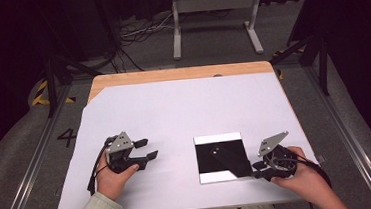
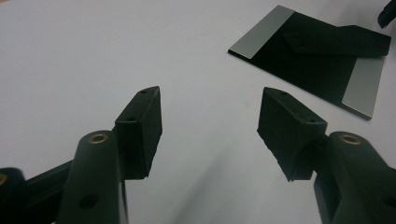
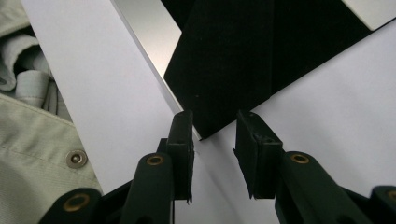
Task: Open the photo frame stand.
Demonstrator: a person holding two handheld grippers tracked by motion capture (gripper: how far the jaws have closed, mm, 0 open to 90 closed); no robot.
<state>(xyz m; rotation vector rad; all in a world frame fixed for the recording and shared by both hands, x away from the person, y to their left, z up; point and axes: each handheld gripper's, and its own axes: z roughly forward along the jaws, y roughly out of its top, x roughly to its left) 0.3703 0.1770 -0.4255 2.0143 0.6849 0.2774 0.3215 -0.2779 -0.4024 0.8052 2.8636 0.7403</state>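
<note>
White sheeting covers the table [image 1: 174, 110], where the right tool [image 3: 214, 128], jaws apart, straddles the black sheet's [image 1: 223, 157] corner, apparently to pinch it, while the left tool [image 1: 144, 150] rests open.

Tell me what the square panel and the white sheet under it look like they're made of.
Black square panel with silver edge strips: looks like thin sheet metal or rigid plastic; the strips have a brushed, satin sheen, the black middle is matte and seems folded. White sheet covering the table: likely paper or thin card, matte, with a cut corner, over a wooden tabletop.
</note>
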